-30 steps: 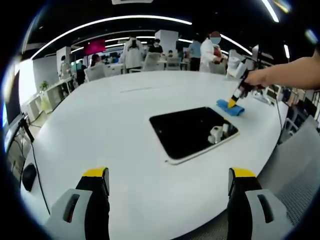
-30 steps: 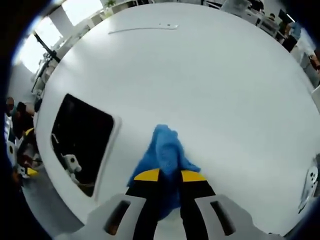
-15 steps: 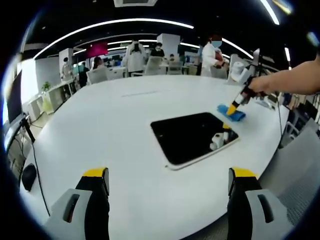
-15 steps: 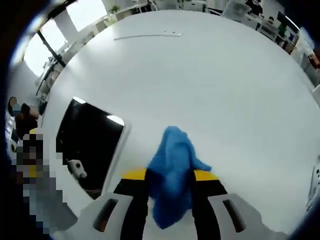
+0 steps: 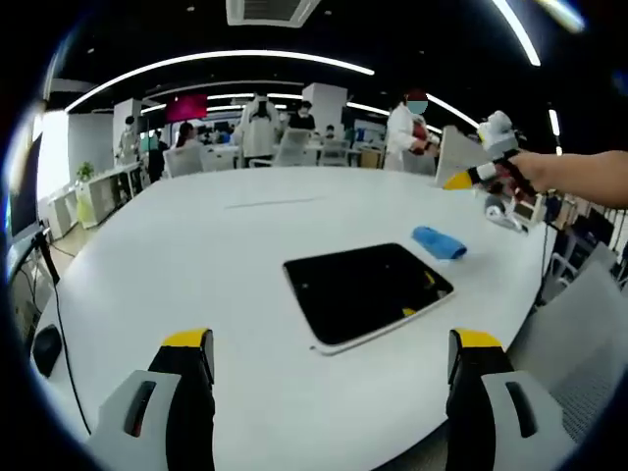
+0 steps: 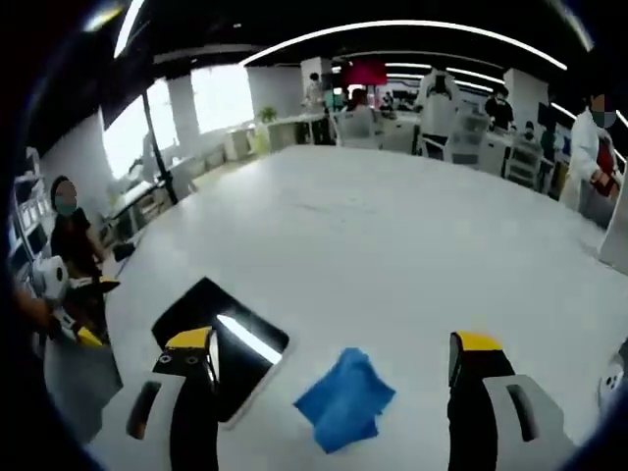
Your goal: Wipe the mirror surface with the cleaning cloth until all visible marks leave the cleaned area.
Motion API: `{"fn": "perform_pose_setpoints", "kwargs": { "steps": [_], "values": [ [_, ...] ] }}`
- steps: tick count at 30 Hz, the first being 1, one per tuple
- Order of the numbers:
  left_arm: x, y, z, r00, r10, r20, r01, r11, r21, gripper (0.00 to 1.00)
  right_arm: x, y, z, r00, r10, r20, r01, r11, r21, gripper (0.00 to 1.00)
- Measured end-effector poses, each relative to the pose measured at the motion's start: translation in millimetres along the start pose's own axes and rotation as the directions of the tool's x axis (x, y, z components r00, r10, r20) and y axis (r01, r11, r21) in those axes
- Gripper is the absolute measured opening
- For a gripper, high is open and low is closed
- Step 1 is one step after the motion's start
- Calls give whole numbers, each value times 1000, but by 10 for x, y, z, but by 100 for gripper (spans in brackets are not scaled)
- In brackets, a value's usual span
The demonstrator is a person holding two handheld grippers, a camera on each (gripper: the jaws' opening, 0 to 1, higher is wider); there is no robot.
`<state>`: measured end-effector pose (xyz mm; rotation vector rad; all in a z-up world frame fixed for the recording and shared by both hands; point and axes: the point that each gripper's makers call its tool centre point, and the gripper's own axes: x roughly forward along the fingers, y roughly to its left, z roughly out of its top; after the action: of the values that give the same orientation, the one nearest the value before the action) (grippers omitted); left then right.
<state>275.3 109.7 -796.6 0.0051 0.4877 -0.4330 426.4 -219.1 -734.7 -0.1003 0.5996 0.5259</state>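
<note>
Ahead of your tools a white tabletop (image 5: 196, 255) stretches toward people in white coats (image 5: 406, 126) and office chairs (image 5: 294, 147).

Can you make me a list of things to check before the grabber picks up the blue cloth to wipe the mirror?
1. Cloth in sight: ok. The blue cloth lies crumpled on the white table.
2. Cloth free to pick up: ok. Nothing rests on it; it lies beside the mirror, not on it.
3. Right gripper ready: ok. Its jaws are wide open, with the cloth lying between them, not gripped.
4. Left gripper out of the way: ok. It is open and empty, on the near side of the mirror.
5. Mirror flat on the table: ok.
6. Marks on the mirror: cannot tell. Its surface looks dark, with reflections.
</note>
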Motion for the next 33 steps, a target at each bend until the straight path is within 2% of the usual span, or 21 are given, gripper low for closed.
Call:
{"fn": "perform_pose_setpoints", "kwargs": {
  "steps": [1,3,4,6,8,9,11,13,17,20,22,25,30,32,33],
  "values": [
    [-1,3,-13,1000,3,-6,-3,1000,-11,100,-71,-16,-36,1000,-5,-2,5,1000,-5,100],
    [-7,-3,-72,999,1,-39,-2,1000,-26,100,-217,-40,-28,998,-17,61,19,999,-39,100],
    [-2,-23,-58,999,-11,-30,10,1000,-15,100,-294,-103,-67,995,-56,80,61,996,-61,100],
    [2,-41,-17,1000,-20,-10,20,1000,2,100,-370,-74,-125,990,-52,130,65,994,-92,100],
    [-3,-79,-17,999,-38,-11,38,999,11,100,-386,-77,-243,989,-66,130,81,990,-112,100],
    [-18,-64,-3,1000,-30,-2,30,999,13,100,-392,-9,-279,986,-47,158,72,985,-154,100],
    [-26,-6,24,1000,-5,13,5,1000,-7,100,-414,98,-440,991,-36,126,53,989,-135,100],
    [-28,-13,19,1000,-13,11,13,999,-32,100,-468,165,-488,989,-34,144,53,990,-130,100],
    [-32,-15,-18,1000,5,-14,-4,1000,15,100,-560,259,-662,985,-51,166,68,993,-100,100],
    [-20,-6,-25,1000,5,-20,-5,1000,5,100,-638,297,-718,978,-64,201,82,993,-84,100],
    [-17,-16,-20,1000,1,-16,-1,1000,8,100,-683,325,-814,980,-77,185,92,993,-73,100],
    [-18,-8,-10,1000,8,-11,-8,1000,1,100,-747,429,-878,977,-75,199,89,994,-61,100],
    [-39,22,-17,1000,27,-15,-26,1000,1,100,-707,567,-981,974,-98,202,101,995,-6,100],
    [-60,-60,-16,1000,-10,8,10,1000,-21,100,-663,653,-1036,980,-64,188,68,998,-12,100],
    [-66,-64,-51,1000,-5,-7,4,999,-50,100,-688,630,-1029,979,-65,195,67,998,-5,100]
  ]
}}
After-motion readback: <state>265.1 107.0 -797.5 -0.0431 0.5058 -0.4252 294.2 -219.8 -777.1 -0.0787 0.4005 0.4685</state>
